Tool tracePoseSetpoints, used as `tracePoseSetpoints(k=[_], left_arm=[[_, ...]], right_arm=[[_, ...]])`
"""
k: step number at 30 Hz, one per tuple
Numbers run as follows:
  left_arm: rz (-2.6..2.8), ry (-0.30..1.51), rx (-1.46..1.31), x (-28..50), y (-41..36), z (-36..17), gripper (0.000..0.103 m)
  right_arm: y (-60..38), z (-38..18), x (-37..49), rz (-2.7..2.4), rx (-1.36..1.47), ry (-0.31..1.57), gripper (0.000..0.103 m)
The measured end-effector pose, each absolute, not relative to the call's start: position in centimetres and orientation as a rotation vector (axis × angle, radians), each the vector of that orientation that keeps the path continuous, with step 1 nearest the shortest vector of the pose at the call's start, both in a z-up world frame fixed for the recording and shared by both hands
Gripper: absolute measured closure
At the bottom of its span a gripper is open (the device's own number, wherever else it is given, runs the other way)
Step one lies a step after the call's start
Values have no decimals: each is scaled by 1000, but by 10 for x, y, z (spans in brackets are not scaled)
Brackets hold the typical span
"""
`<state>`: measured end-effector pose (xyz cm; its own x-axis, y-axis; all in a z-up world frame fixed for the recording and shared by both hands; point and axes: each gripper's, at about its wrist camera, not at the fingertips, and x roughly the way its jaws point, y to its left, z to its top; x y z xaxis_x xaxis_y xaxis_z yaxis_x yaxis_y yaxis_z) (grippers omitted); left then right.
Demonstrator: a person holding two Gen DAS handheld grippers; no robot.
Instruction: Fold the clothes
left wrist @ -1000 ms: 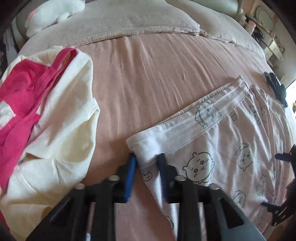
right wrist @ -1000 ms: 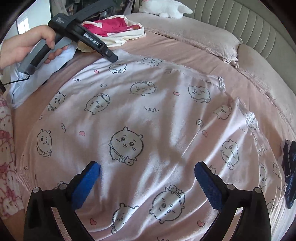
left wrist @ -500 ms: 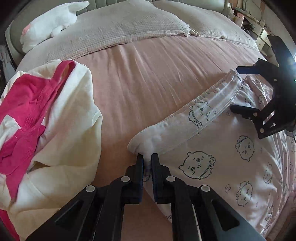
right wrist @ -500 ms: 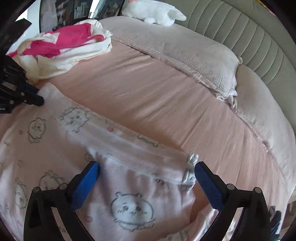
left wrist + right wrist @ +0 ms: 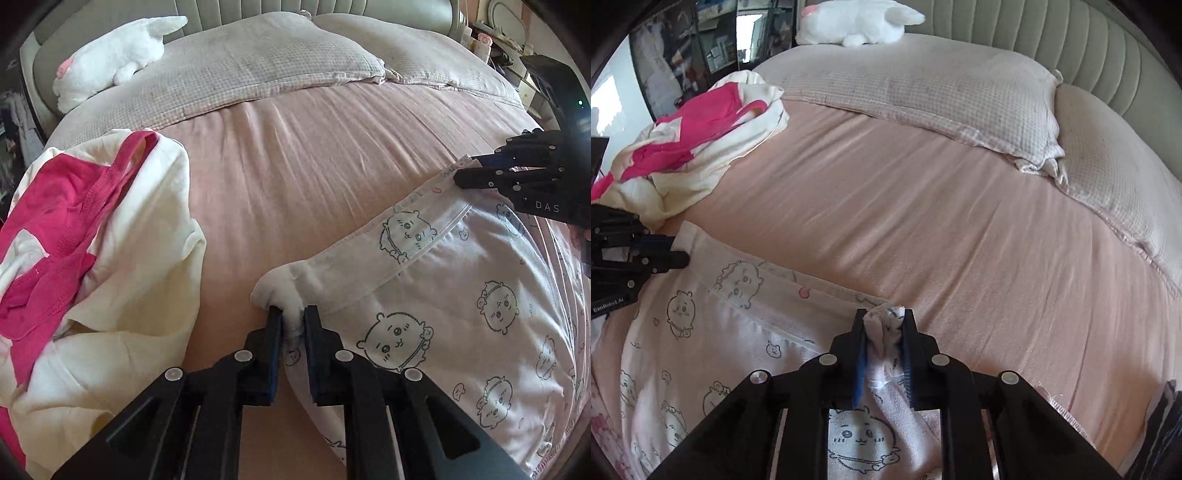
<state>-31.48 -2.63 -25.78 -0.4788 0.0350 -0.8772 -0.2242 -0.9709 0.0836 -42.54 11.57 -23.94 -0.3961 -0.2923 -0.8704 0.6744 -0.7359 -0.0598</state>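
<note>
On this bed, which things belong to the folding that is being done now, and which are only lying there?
In the job:
- printed garment, its band pinched at both ends
- left gripper, shut on one corner
- right gripper, closing on the other corner

Only lying there:
- cream and pink clothes pile
- white plush toy
- two pillows

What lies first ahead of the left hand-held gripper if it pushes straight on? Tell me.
The left hand-held gripper already pinches the printed garment's corner. Beyond it, probably the bare pink bedsheet; the pillow lies farther.
</note>
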Motion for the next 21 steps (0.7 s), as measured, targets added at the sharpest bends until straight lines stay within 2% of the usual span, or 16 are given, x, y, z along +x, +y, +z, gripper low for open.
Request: tracePoseSetpoints(k=[6, 12, 14, 17, 18, 19, 21], left_arm=[[2643, 403, -1374, -311, -12, -232, 93], [2617, 356, -1493, -315, -37, -254, 92], [2655, 371, -1471, -310, -40, -246, 90], [2658, 356, -1406, -301, -39, -231, 90], [2610, 335, -1380, -299, -34, -231, 90], [2556, 332, -1356, -297, -25, -232, 90], [2443, 415, -1382, -293, -10, -243, 90]], right_arm=[[121, -212, -407, -2276, 1027, 624, 92], [125, -247, -421, -2271, 1152, 660, 92], [125, -248, -422, -2279, 1149, 654, 92], [125, -238, -416, -2288, 1127, 669, 82], [124, -232, -413, -2285, 1116, 648, 71], [123, -226, -409, -2283, 1098, 634, 51], [119, -214, -397, -2280, 1037, 631, 34]])
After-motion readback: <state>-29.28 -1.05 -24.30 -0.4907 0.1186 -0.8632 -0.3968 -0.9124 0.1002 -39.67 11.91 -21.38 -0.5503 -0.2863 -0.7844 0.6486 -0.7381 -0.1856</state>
